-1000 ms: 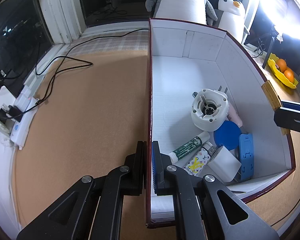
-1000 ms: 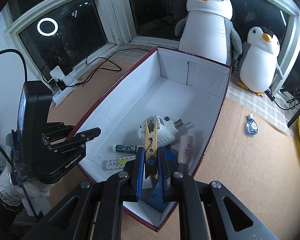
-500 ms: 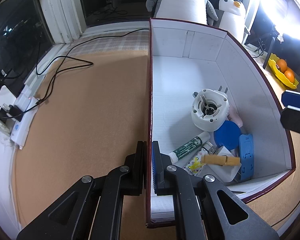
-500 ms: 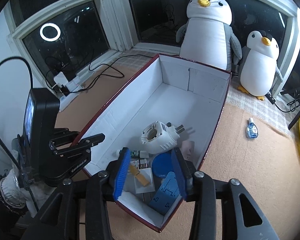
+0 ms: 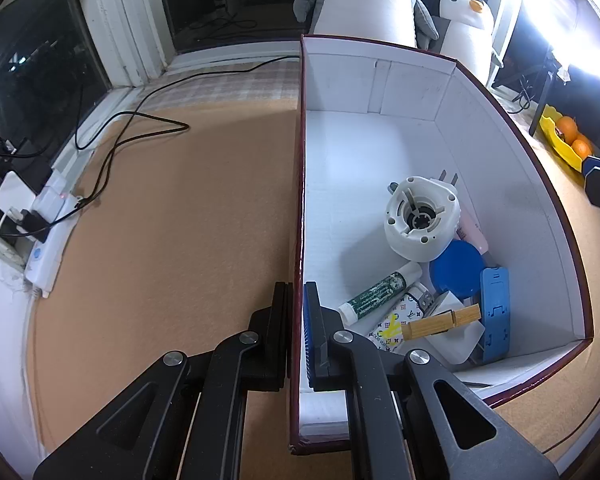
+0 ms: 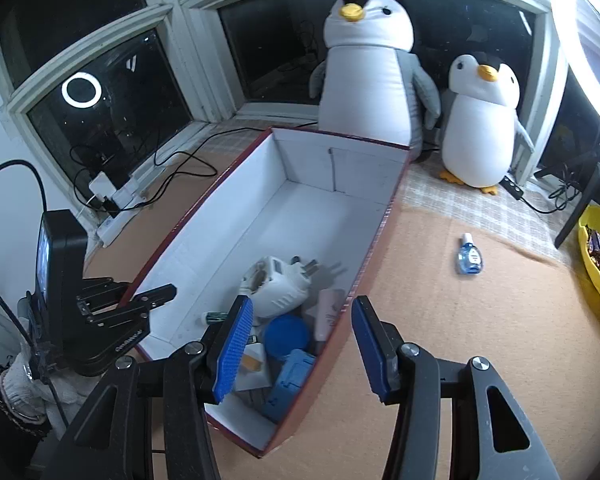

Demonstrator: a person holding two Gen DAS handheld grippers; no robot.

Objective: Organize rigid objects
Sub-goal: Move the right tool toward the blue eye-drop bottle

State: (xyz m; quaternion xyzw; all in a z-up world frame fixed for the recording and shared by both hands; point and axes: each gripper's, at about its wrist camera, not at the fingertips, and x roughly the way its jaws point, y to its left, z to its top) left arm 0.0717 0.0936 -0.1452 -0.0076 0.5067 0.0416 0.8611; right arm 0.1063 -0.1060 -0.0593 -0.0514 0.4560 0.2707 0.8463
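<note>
One box [image 5: 380,128], two plush penguins [image 6: 368,68], one clothespin [image 5: 440,322], one small bottle [image 6: 469,256], two grippers [image 6: 300,340].

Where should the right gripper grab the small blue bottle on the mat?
Across the bottle's flat blue body, from above. It lies on its side, white cap pointing away toward the windows, nothing near it. The right gripper is open wide enough; align fingers across the body's narrow width.
</note>
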